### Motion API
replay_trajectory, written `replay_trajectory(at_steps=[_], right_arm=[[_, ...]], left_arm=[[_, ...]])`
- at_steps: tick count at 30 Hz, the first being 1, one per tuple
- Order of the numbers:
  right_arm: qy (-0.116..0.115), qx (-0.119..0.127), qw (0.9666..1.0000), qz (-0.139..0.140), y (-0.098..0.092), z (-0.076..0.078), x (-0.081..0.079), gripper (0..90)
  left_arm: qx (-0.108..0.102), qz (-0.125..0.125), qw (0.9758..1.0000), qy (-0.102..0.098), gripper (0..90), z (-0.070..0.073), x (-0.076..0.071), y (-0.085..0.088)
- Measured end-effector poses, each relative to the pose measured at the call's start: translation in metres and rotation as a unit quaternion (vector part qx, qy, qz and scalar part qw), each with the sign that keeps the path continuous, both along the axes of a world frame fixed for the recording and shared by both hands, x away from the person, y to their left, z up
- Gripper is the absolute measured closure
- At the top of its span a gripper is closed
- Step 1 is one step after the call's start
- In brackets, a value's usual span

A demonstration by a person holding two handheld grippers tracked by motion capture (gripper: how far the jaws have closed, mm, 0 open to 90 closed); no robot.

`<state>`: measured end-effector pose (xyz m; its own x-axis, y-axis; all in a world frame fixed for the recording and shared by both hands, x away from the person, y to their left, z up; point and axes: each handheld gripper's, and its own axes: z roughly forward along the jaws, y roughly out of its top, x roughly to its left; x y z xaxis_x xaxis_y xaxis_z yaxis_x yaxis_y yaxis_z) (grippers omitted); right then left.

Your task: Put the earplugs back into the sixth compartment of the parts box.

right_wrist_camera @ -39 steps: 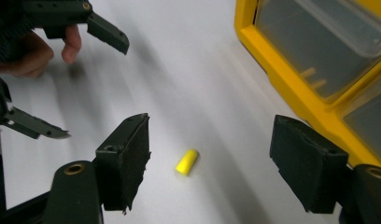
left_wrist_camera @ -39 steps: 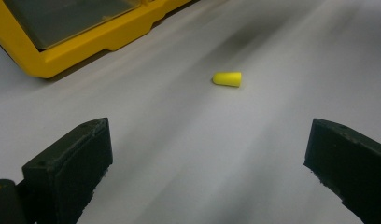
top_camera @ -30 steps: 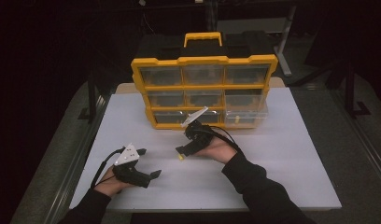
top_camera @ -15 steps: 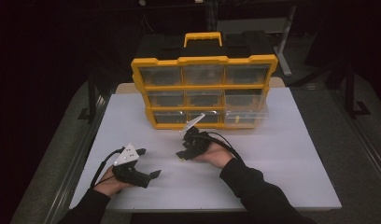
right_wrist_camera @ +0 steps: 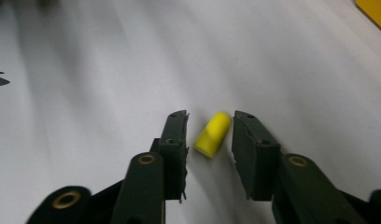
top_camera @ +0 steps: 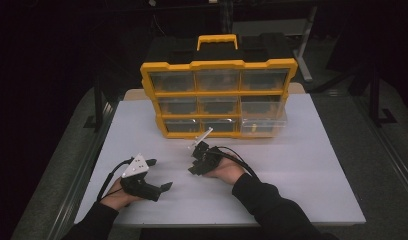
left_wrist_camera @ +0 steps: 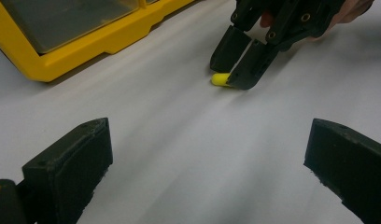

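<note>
A small yellow foam-like cylinder (right_wrist_camera: 212, 134) lies on the white tabletop (top_camera: 302, 165), a short way in front of the yellow organizer box (top_camera: 219, 97). My right gripper (right_wrist_camera: 210, 119) points down at it, one jaw on each side. The jaws have just been closing, and a thin gap still shows on the left side of the piece. In the left gripper view the same yellow cylinder (left_wrist_camera: 220, 79) pokes out beside the right gripper (left_wrist_camera: 231, 74). My left gripper (top_camera: 161, 174) rests low at the table's front left, wide open with nothing between its fingers.
The organizer box (left_wrist_camera: 62, 42) stands upright with clear drawers and a yellow handle on top. Its lower right drawer (top_camera: 262, 126) sticks out a little. Bare white table lies to the right of my right hand and between the two grippers.
My right gripper has sunk to the table and drifted slightly left, and its jaws have narrowed around the yellow cylinder. The left gripper has stayed where it was.
</note>
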<state>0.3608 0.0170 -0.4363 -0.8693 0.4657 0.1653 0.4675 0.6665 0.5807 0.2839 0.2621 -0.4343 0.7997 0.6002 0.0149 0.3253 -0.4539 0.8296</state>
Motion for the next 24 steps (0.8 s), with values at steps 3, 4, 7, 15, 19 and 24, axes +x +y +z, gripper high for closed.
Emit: replay_trajectory(at_steps=[3,4,7,15,19,24], right_arm=[[-0.008,-0.003,1.0000,0.002,0.001,0.000,0.000,70.3],[-0.010,-0.007,0.9999,0.003,0.001,0.000,-0.001,71.5],[-0.009,-0.009,0.9999,0.000,0.001,0.000,0.000,76.9],[-0.001,-0.010,0.9999,0.004,-0.001,0.001,0.001,80.4],[-0.002,-0.007,1.0000,0.005,-0.003,0.006,0.001,80.4],[0.002,-0.002,1.0000,0.000,-0.008,0.020,0.000,80.3]], left_arm=[[0.005,-0.002,1.0000,0.000,0.3,0.000,0.000,0.000],[0.004,-0.002,1.0000,0.000,0.4,0.000,0.000,-0.001],[0.003,-0.002,1.0000,0.001,0.4,0.000,0.001,-0.001],[0.004,-0.004,1.0000,0.000,0.3,0.000,0.000,-0.002],[0.003,-0.005,1.0000,0.000,0.3,0.000,0.000,-0.002],[0.002,-0.005,1.0000,0.000,0.3,0.000,0.000,-0.002]])
